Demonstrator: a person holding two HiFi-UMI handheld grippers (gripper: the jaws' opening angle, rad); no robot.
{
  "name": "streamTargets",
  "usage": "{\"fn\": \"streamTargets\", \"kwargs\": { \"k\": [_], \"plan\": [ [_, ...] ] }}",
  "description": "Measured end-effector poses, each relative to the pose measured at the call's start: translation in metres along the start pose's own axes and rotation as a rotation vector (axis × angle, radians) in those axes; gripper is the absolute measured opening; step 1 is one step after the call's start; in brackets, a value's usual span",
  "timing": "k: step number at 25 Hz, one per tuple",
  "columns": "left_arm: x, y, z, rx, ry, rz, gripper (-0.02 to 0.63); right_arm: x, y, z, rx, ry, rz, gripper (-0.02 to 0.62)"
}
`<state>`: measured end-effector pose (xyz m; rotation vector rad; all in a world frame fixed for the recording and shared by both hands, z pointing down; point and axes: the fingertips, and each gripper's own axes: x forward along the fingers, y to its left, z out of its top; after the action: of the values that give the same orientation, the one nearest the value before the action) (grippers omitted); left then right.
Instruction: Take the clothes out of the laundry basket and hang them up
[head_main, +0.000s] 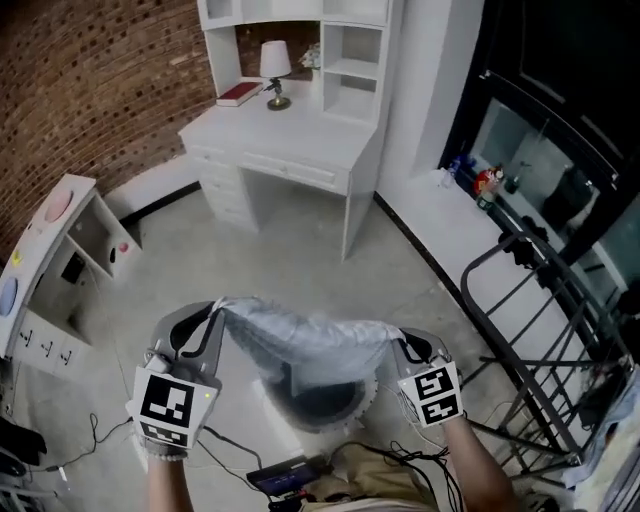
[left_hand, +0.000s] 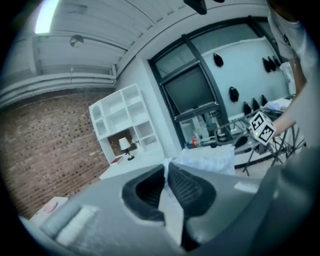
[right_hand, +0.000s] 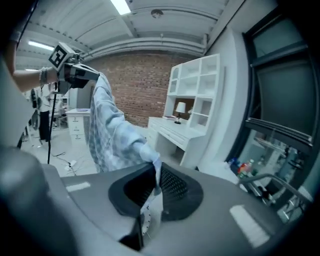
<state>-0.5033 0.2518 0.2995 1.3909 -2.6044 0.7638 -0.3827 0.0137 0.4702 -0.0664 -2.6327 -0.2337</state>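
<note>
A light blue checked garment (head_main: 300, 342) hangs stretched between my two grippers over the floor. My left gripper (head_main: 214, 312) is shut on its left corner, and the cloth shows pinched between the pads (left_hand: 167, 175). My right gripper (head_main: 396, 342) is shut on the other corner, where a fold of cloth (right_hand: 154, 167) sits between its jaws. In the right gripper view the garment (right_hand: 110, 132) drapes down from the left gripper (right_hand: 82, 75). A round laundry basket (head_main: 325, 405) stands on the floor directly below the cloth. The dark metal drying rack (head_main: 540, 330) stands to the right.
A white desk with a hutch (head_main: 290, 140) carries a small lamp (head_main: 274, 70) and a red book (head_main: 238, 94) ahead. A low white shelf unit (head_main: 60, 270) stands at the left by the brick wall. Cables (head_main: 100, 430) trail over the floor near my feet.
</note>
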Motion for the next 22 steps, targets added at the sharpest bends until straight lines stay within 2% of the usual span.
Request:
{"fn": "streamTargets", "kwargs": {
  "k": [4, 14, 17, 22],
  "plan": [
    [0.026, -0.031, 0.015, 0.04, -0.09, -0.176, 0.018, -0.076, -0.021, -0.024, 0.112, 0.025, -0.215, 0.017],
    [0.08, -0.167, 0.07, 0.14, -0.238, -0.511, 0.018, -0.249, -0.055, -0.088, 0.305, 0.043, -0.626, 0.017],
    [0.092, -0.218, 0.095, 0.158, -0.281, -0.585, 0.018, -0.302, -0.07, -0.109, 0.326, 0.051, -0.73, 0.018],
    [0.106, -0.297, 0.138, 0.172, -0.337, -0.674, 0.018, -0.376, -0.094, -0.138, 0.331, 0.06, -0.856, 0.017]
  ]
}}
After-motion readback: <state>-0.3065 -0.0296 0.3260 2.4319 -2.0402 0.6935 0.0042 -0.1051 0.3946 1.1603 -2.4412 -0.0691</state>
